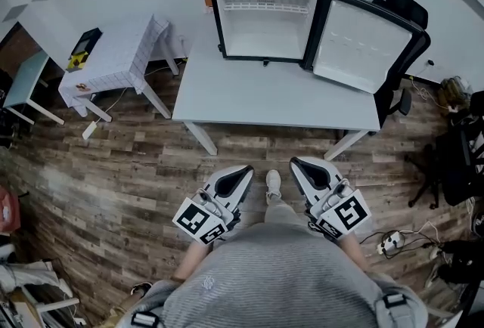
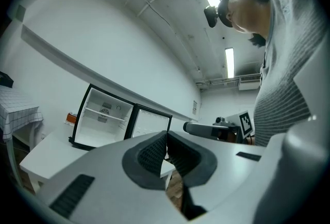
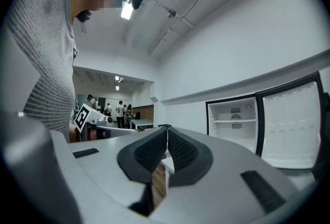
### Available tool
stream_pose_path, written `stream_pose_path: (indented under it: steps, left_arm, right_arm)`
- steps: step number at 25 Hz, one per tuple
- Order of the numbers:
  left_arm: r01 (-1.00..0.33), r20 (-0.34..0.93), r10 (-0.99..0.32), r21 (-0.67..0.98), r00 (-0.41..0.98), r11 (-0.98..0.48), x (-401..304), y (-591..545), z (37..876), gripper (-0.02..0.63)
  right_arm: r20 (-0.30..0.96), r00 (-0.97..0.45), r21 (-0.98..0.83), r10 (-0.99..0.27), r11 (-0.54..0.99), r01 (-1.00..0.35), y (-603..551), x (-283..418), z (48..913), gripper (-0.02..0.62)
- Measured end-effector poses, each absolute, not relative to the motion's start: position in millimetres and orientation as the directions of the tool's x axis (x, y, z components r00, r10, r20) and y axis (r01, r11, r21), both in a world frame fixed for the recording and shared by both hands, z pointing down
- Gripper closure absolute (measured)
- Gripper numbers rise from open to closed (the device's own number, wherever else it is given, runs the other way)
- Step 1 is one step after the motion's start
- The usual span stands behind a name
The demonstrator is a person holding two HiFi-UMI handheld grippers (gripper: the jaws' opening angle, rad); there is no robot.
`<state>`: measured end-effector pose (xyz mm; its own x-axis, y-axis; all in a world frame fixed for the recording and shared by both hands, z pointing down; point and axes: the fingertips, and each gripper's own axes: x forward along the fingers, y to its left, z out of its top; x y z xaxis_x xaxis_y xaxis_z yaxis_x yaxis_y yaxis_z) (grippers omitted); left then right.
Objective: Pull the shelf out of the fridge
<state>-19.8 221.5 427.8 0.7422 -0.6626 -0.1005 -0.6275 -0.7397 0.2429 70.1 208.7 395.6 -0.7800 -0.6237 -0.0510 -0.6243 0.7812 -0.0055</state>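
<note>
A small black fridge stands on the grey table with its door swung open to the right. Inside, a thin white shelf sits high across the white cavity; the same shelf shows in the left gripper view and again, as the shelf, in the right gripper view. My left gripper and right gripper hang close to my body, well short of the table. Both are shut with nothing between the pads. The left gripper and right gripper point toward the fridge.
A white side table with a checked cloth stands left of the grey table, with a black and yellow item on it. A black office chair is behind the fridge door. Cables and a power strip lie on the wood floor at right.
</note>
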Motion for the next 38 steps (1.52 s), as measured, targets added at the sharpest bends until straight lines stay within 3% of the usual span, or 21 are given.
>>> stream_pose_path:
  steps: [14,24,38]
  left_arm:
    - [-0.631,-0.075,-0.654,0.199,0.753,-0.75,2.2,83.2,407.3,0.594]
    - [-0.679,-0.112,-0.696,0.152,0.71,-0.718,14.8,-19.1,380.2,0.594]
    - [-0.636,-0.098,-0.656,0.178,0.748,-0.751,28.6,-86.9,393.3,0.594]
  right_arm:
    - [-0.057,-0.764,-0.041,-0.642,0.767,-0.641,75.8,100.8,388.9,0.581]
    - [-0.103,-0.805,0.016,-0.584,0.809,-0.588,-30.5,108.7,362.6,0.581]
    - [-0.045,-0.778,-0.012,-0.627,0.779,-0.627,-95.0,116.5,382.5,0.581]
